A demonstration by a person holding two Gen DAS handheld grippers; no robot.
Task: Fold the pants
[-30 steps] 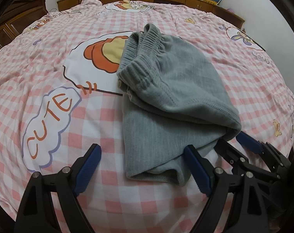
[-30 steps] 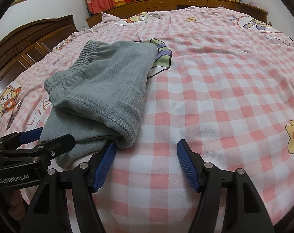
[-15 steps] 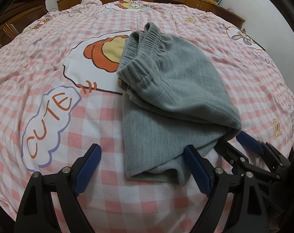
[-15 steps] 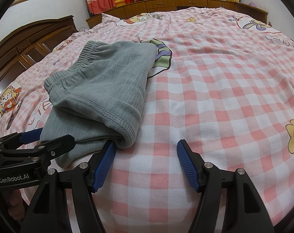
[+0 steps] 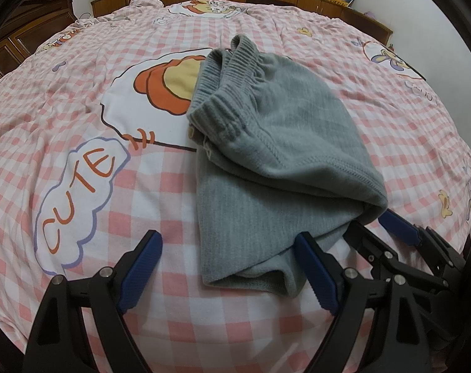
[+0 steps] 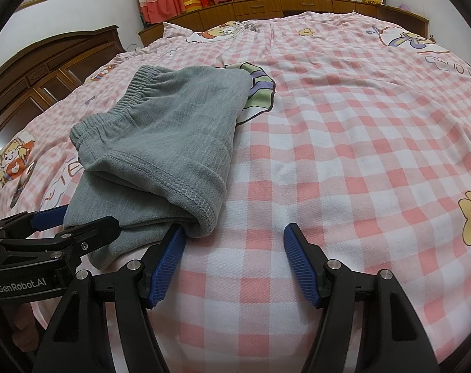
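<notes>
Left wrist view: grey pants (image 5: pixel 275 168) lying folded on the bed (image 5: pixel 80 118), around the middle of the checked cover, well away from its edges. Waistband half laid back over the lower half, elastic band toward the far headboard side, fold end nearest the camera. Left gripper (image 5: pixel 232 269) released, jaws wide, nothing pressed between the pads; near corner of the pants lying loose between the two fingers, right pad touching the cloth edge. Right gripper (image 5: pixel 375 231) seen at the lower right, beside the folded end.

Right wrist view: same pants (image 6: pixel 160 152) left of centre, upper layer stacked a little askew, hem seam overhanging. Right gripper (image 6: pixel 233 264) released too, only bare cover between its pads; left pad just touching the folded end.

Judged progress: main fold done, bundle compact. Left at most: squaring the layers, perhaps one more fold, then withdrawing.
</notes>
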